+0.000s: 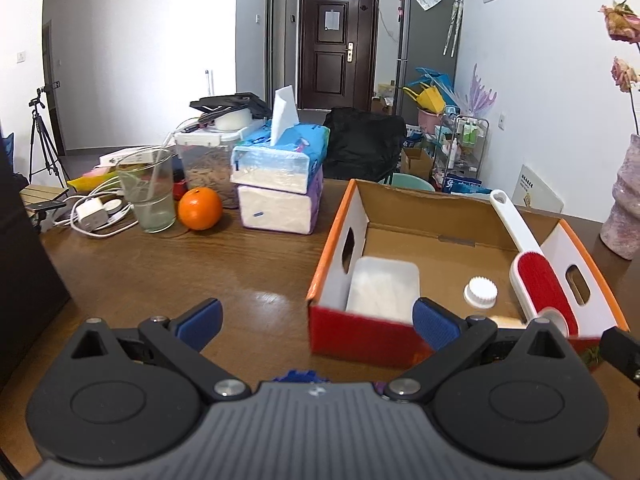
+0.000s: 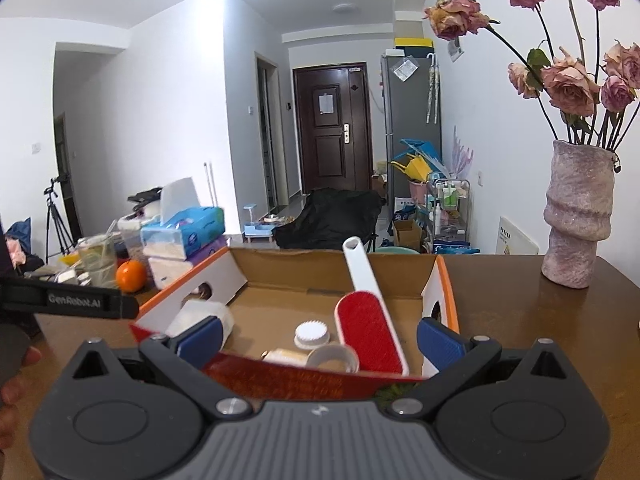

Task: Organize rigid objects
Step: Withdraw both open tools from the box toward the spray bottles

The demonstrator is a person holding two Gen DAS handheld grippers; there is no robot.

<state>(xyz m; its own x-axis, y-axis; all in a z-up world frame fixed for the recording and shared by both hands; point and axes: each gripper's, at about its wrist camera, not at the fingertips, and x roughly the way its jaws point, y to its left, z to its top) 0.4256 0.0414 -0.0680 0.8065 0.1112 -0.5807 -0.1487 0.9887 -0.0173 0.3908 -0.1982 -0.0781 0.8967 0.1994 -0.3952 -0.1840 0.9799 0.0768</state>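
Right hand-held gripper (image 2: 318, 340) is held wide apart and empty over the orange-edged cardboard box (image 2: 446, 280), where the red-and-white lint brush (image 2: 370, 332) is leaned; left hand-held gripper (image 1: 318, 320) likewise spread empty, so another item is judged next.

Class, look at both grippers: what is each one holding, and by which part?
Nothing is held. The left gripper and the right gripper are both open, with only empty space between their fingers.

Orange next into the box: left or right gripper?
Probably left. The orange sits on the table left of the box, on the left gripper's side; the open right gripper faces the box.
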